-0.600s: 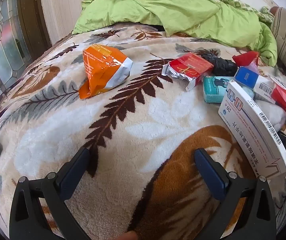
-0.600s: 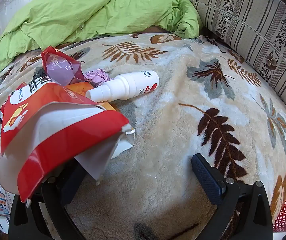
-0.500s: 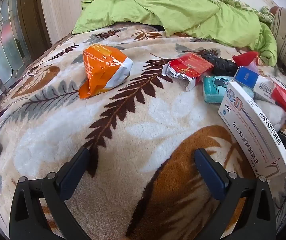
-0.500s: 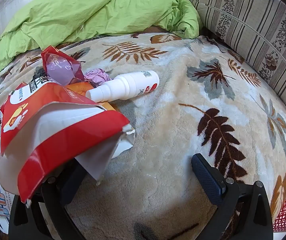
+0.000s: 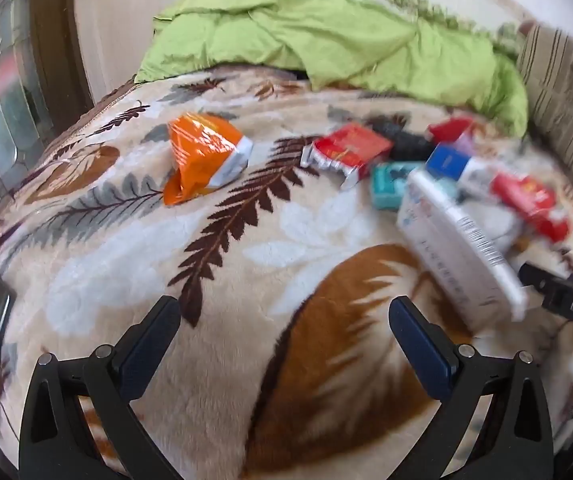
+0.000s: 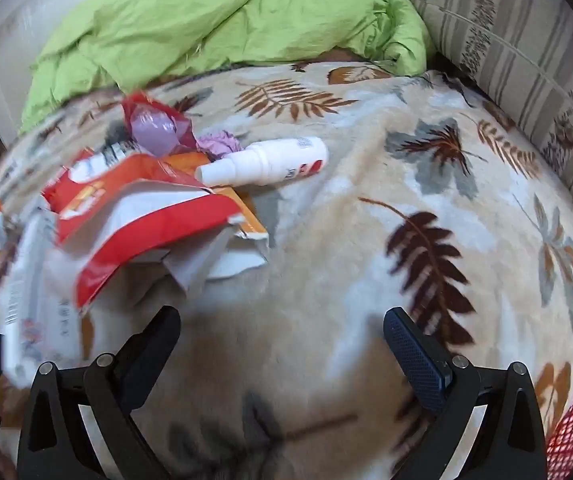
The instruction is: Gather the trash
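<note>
Hovering with your left gripper [image 5: 284, 318] and right gripper [image 6: 280, 330] both spread wide and empty, you have collected nothing yet: the orange wrapper [image 5: 202, 156], white spray bottle [image 6: 264, 160] and torn red packet [image 6: 142, 216] all lie on the blanket [image 5: 286, 236].

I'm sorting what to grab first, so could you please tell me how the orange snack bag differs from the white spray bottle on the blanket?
The orange snack bag is crumpled foil, puffed and partly standing; the white spray bottle is smooth, rigid plastic lying on its side. The bag sits alone to the left of the trash pile, while the bottle rests against the torn red-and-white wrapper. Both lie on the leaf-patterned blanket, and neither is held.
</note>
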